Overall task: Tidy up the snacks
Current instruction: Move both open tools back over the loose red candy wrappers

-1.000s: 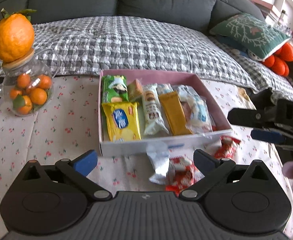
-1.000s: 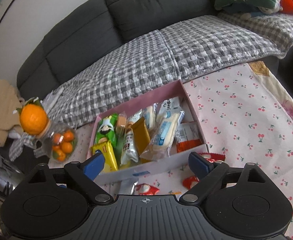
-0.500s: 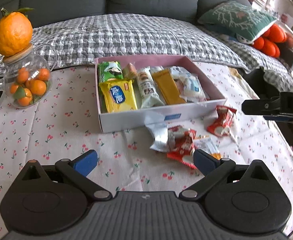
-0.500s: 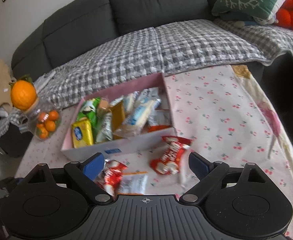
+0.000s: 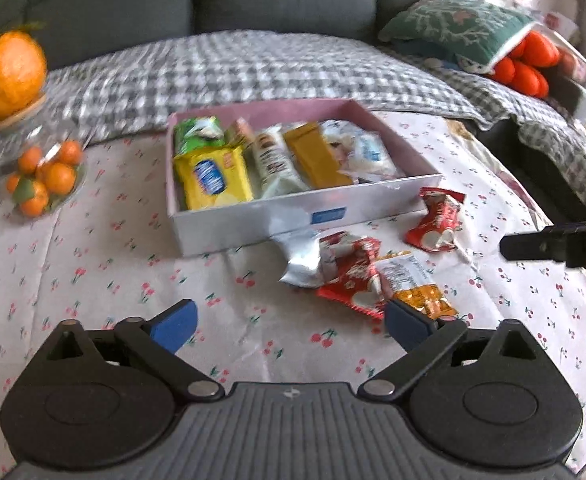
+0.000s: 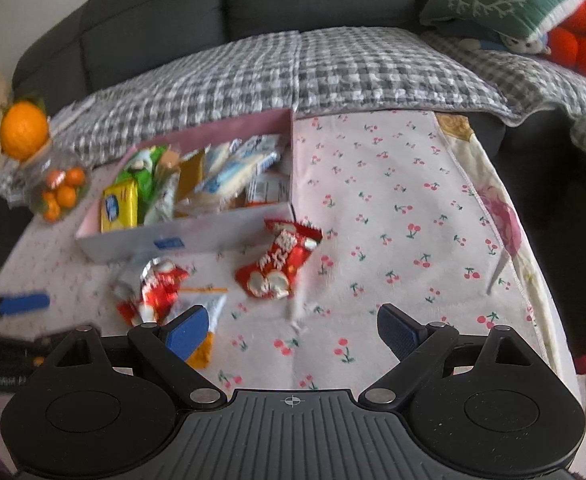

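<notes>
A pink-lined white box (image 5: 253,222) (image 6: 181,236) on the cherry-print tablecloth holds several snack packs. Loose snacks lie in front of it: a red pack (image 5: 437,220) (image 6: 279,264), a crumpled red-and-silver pile (image 5: 341,268) (image 6: 157,284) and an orange-and-white sachet (image 5: 413,284) (image 6: 207,320). My left gripper (image 5: 289,322) is open and empty, above the cloth just short of the pile. My right gripper (image 6: 293,330) is open and empty, near the red pack; its finger shows at the right of the left wrist view (image 5: 557,244).
A glass jar of small oranges (image 5: 41,180) (image 6: 59,192) topped by a big orange (image 5: 9,72) stands at the left. A grey sofa with a checked blanket (image 5: 273,64) lies behind the table. The table's right edge (image 6: 509,240) drops off beside the sofa.
Both grippers have pulled back from the box toward the near side of the table. The loose snacks now lie ahead of the fingers. Both stay open.
</notes>
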The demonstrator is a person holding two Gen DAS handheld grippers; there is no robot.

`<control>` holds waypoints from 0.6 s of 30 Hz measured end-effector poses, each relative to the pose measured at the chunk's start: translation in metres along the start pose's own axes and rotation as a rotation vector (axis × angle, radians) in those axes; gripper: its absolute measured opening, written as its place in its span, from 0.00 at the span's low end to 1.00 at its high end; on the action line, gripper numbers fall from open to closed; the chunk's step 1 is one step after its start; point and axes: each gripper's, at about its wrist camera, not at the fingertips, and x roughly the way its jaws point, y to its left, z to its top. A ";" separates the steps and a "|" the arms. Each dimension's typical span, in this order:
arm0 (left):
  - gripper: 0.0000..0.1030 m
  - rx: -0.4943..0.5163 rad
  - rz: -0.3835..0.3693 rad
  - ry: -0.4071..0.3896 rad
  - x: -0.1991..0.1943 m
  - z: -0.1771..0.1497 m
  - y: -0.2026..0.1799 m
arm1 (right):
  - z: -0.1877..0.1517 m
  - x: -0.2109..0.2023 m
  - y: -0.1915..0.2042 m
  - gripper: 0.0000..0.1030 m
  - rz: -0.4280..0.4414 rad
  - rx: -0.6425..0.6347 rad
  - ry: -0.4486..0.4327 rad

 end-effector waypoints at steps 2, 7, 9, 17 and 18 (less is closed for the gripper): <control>0.85 0.037 -0.002 -0.025 0.002 0.001 -0.008 | -0.004 0.002 -0.001 0.91 0.002 -0.015 0.003; 0.69 0.054 -0.037 -0.057 0.009 0.007 -0.019 | -0.008 0.006 -0.009 0.91 0.009 -0.010 -0.014; 0.67 0.053 -0.053 -0.057 0.013 0.010 -0.022 | -0.007 0.008 -0.012 0.91 0.009 0.001 -0.021; 0.52 0.054 -0.083 -0.018 0.034 0.015 -0.032 | -0.001 0.020 -0.018 0.91 0.018 0.072 -0.008; 0.51 0.057 -0.083 -0.011 0.036 0.016 -0.034 | 0.001 0.023 -0.018 0.91 0.021 0.085 -0.007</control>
